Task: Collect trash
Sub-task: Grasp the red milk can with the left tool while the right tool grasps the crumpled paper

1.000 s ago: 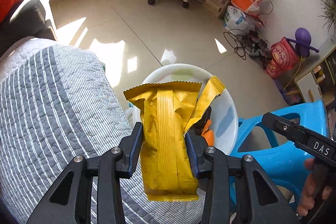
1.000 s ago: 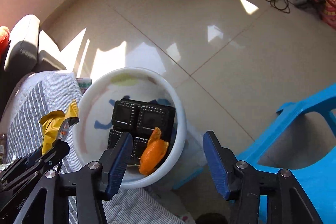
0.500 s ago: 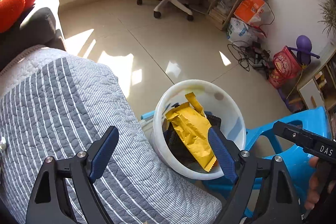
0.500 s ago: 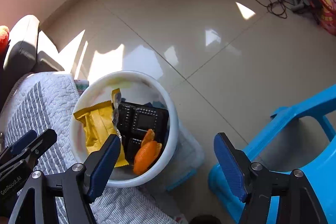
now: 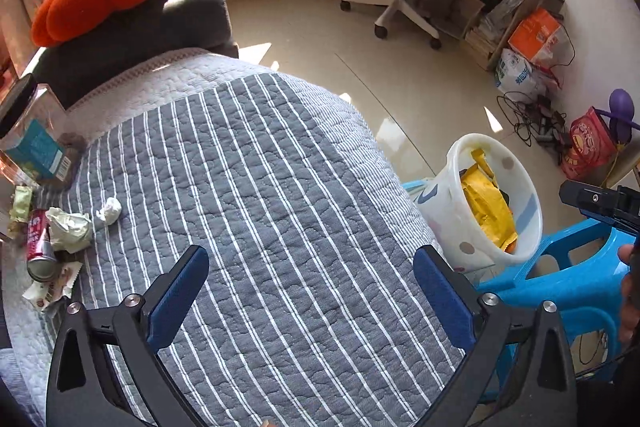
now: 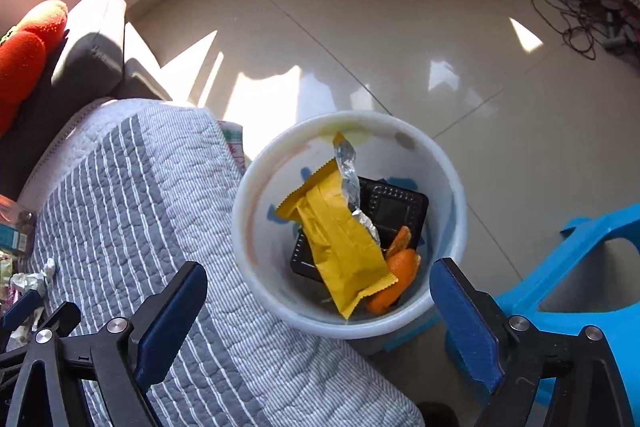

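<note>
White plastic bin (image 6: 448, 187) is set just beside the quilt (image 5: 256, 187), evidently so litter can be dropped in at short reach; a yellow wrapper (image 6: 340, 239), a black tray (image 6: 396, 205) and orange peel (image 6: 394, 281) are seen inside it. More trash is left at the quilt's far edge: crumpled paper (image 5: 72, 229) and a can (image 5: 40, 251). The left gripper (image 5: 312, 291) is seen with jaws opening wide, nothing between them. The right gripper (image 6: 320, 311) is likewise opening and empty.

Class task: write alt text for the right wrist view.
A white bin holds a yellow wrapper, black tray and orange peel. The empty right gripper, jaws opening, hangs above it beside a striped quilt.
</note>
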A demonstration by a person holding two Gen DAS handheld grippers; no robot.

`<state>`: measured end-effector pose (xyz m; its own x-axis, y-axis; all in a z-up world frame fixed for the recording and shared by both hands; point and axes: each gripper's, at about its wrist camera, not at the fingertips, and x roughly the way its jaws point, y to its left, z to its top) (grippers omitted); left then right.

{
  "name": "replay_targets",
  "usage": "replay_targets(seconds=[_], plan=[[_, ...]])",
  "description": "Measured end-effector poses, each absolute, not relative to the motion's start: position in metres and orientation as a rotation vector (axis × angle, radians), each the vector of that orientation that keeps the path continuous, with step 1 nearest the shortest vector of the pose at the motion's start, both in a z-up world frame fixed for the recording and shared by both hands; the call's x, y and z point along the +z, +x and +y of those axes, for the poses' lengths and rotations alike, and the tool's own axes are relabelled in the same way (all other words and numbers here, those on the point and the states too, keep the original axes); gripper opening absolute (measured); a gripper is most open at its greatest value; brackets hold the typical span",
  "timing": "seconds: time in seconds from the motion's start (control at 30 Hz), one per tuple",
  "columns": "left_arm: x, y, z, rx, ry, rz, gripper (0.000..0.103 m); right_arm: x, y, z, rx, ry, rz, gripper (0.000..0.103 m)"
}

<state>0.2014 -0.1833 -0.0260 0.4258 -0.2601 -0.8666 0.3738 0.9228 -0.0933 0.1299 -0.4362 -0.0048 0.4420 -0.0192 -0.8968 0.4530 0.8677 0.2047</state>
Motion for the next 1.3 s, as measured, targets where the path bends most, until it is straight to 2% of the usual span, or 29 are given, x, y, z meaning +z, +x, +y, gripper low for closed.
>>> replay_targets(seconds=[0.1,0.53,0.93,1.03,1.3], plan=[[-0.023,0.201,-0.152,-0.347,0.115,1.055,0.103,-0.006,0.140,-0.414,-0.295,0.414,1.088,0.102],[-0.020,0.217,0.002,-0.116,0.001,1.083,0.103,-0.024,0.186,-0.322,-0.193,0.296,1.157,0.102],[-0.054,0.256,0.105,0.081,-0.210,1.127,0.103,-0.048,0.222,-0.250,-0.101,0.202,1.231,0.102],[-0.063,0.268,0.116,0.091,-0.285,1.118,0.099,-0.052,0.227,-0.239,-0.082,0.200,1.243,0.102],[-0.088,0.303,0.112,0.104,-0.340,1.112,0.080,-0.062,0.236,-0.222,-0.065,0.206,1.271,0.102]])
